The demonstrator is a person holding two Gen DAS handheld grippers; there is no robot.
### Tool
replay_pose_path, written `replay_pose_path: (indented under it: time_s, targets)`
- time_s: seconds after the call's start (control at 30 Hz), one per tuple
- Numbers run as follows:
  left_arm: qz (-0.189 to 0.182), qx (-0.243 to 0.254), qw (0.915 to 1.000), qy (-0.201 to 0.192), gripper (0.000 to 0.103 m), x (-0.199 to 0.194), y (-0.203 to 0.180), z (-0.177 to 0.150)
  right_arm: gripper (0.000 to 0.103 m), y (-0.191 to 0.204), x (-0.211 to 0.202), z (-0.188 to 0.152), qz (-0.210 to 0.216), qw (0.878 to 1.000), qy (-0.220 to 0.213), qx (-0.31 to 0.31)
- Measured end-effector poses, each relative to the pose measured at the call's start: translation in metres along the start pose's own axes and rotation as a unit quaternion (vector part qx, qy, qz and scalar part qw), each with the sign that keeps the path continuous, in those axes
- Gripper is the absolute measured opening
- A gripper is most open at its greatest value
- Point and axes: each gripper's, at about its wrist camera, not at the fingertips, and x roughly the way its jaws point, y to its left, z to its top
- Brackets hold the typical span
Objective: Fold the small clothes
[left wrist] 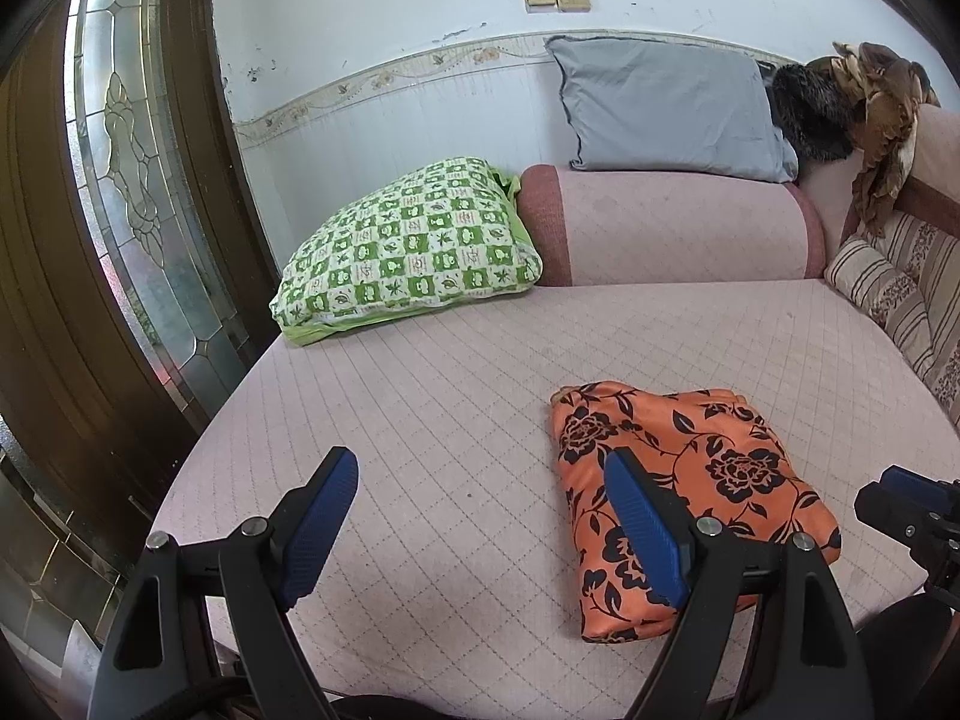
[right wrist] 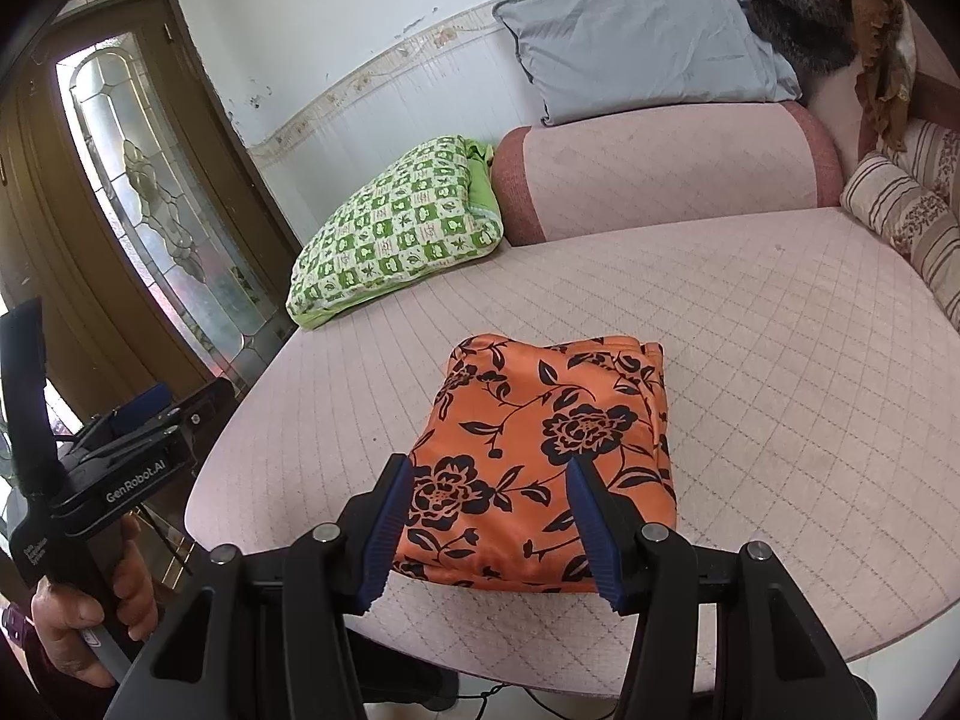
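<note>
Both jaws stand wide with nothing between them. Left gripper (left wrist: 480,531) hovers over the pink quilted sofa seat (left wrist: 420,396), the folded orange floral cloth (left wrist: 690,480) just right of it; right gripper (right wrist: 489,531) sits at the cloth's near edge.

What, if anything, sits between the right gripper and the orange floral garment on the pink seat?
Nothing visible. The right gripper, jaws open, faces the near edge of the folded orange floral garment, with only bare pink seat cover around it.

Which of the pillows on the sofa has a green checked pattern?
The green checked pillow lying at the left, beside the sofa armrest. The grey pillow on top is plain, and the striped cushion at the right is beige.
</note>
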Motion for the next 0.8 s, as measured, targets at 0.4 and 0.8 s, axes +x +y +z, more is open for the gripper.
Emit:
replay_pose_path:
  time_s: [0.4, 0.8]
  targets:
    - [-0.002, 0.008, 0.9998, 0.018, 0.085, 0.020, -0.008, -0.004, 0.057, -0.009, 0.017, -0.003, 0.001, 1.000, 0.015, 0.012]
    - [-0.004, 0.018, 0.9988, 0.046, 0.085, 0.051, -0.018, -0.014, 0.057, -0.028, 0.046, -0.008, 0.003, 0.998, 0.042, 0.036]
